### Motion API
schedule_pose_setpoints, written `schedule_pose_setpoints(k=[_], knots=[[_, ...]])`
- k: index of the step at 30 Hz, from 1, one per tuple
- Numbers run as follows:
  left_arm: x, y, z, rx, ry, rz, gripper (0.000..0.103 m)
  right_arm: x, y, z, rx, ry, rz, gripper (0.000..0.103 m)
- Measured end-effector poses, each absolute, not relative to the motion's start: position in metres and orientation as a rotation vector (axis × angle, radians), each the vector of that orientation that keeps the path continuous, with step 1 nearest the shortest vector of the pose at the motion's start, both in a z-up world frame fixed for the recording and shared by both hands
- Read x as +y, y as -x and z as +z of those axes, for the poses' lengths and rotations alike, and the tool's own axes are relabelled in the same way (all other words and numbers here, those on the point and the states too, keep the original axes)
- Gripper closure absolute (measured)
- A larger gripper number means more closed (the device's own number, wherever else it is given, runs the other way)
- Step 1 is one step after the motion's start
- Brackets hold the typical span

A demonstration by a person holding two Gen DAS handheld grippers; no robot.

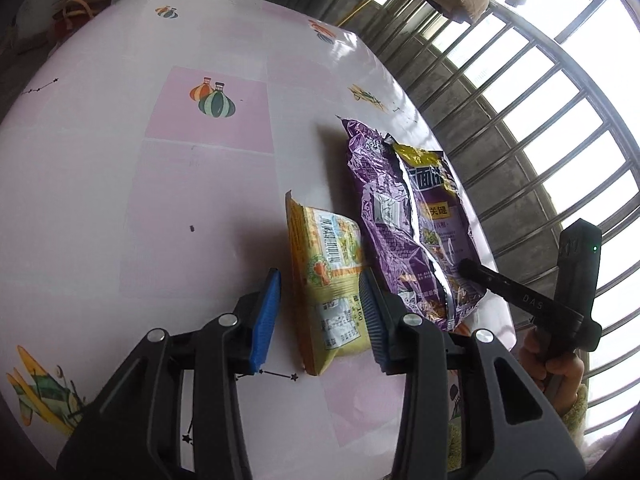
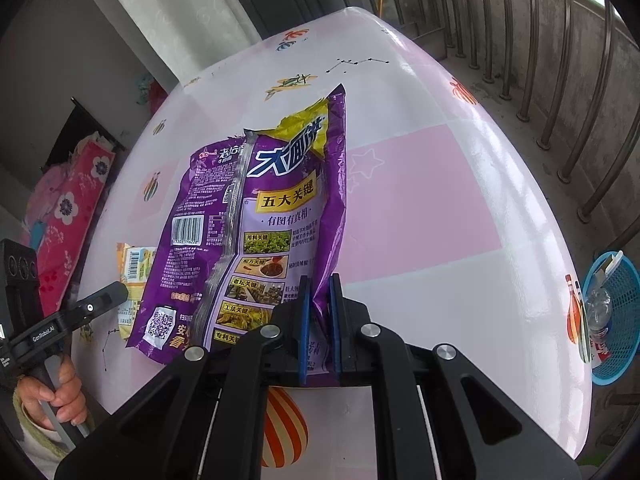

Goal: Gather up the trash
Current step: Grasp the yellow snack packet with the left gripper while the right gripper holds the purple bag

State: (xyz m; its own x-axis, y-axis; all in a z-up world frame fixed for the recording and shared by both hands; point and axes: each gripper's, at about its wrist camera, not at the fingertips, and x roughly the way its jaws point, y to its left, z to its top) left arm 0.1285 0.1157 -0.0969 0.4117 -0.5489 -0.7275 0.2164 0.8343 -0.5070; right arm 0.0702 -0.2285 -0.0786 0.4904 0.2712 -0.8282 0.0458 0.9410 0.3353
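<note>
Pinching the near edge of a crumpled purple foil snack wrapper, the right gripper has its blue pads nearly together on the foil, which lies on the pink-and-white patterned tablecloth. Straddling a yellow plastic noodle packet beside it, the left gripper stands partly open, its right pad touching. A blue mesh plastic basket past the table's edge holds a clear bottle and scraps.

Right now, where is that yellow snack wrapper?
The yellow wrapper lies on the pink table between the left gripper's open fingers, beside the purple wrapper.
</note>
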Motion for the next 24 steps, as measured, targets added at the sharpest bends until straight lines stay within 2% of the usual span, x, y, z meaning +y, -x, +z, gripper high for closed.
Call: schedule_pose_setpoints(k=[4,7,11,24], knots=[[0.109,-0.132,-0.097,1.029,0.356,-0.494,0.069,-0.227,-0.07,-0.079,1.054,-0.328,0.141,0.094],[0.106,-0.134,-0.098,1.024,0.335,-0.474,0.08,-0.227,-0.07,-0.079,1.053,-0.328,0.143,0.094],[0.104,-0.136,-0.098,1.023,0.322,-0.455,0.087,-0.228,-0.069,-0.078,1.05,-0.335,0.146,0.094],[0.119,-0.13,-0.075,0.955,0.325,-0.41,0.092,-0.244,-0.061,-0.064,0.994,-0.397,0.159,0.095]])
